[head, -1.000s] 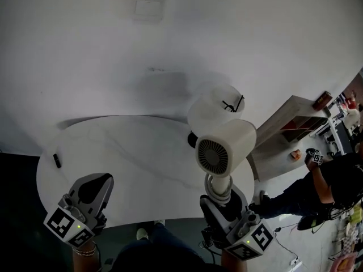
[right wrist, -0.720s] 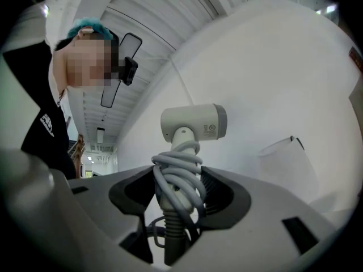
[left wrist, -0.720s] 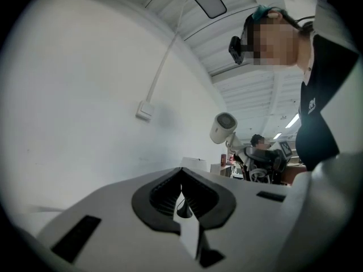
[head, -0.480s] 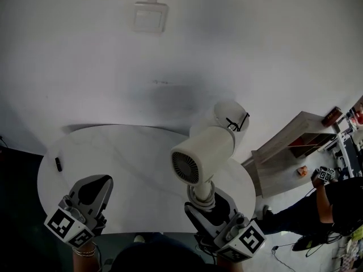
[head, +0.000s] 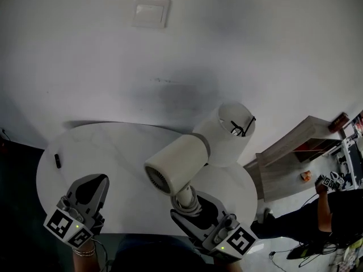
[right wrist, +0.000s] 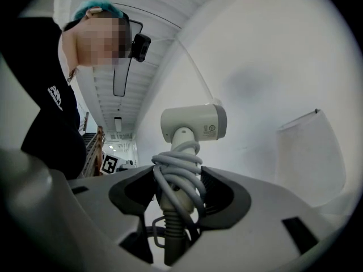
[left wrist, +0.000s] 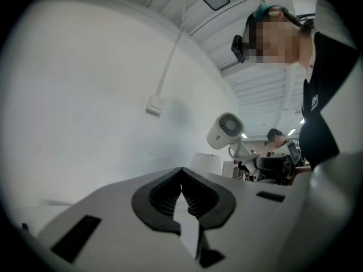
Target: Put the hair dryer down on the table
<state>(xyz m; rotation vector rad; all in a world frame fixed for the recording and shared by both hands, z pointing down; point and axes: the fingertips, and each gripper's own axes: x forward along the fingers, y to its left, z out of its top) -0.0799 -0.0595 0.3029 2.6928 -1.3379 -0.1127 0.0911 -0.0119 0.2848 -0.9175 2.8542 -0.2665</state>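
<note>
The cream hair dryer (head: 177,164) hangs above the round white table (head: 113,143), tilted, its rear grille facing down and to the left. My right gripper (head: 187,202) is shut on its handle, which has the grey cord wound round it. The right gripper view shows the dryer (right wrist: 193,123) upright between the pads of the right gripper (right wrist: 178,177). My left gripper (head: 95,181) hovers over the table's near left edge, shut and holding nothing. In the left gripper view, past the left gripper (left wrist: 181,171), the dryer (left wrist: 226,130) shows at the right.
A white cylindrical container (head: 227,134) with a black wire piece (head: 243,127) on its rim stands at the table's far right. A small black object (head: 57,160) lies near the left edge. A wooden shelf (head: 300,143) and a person (head: 334,203) are off to the right.
The right gripper has carried the hair dryer leftward and tipped it over, so its body now lies lower and points left. The left gripper has stayed put.
</note>
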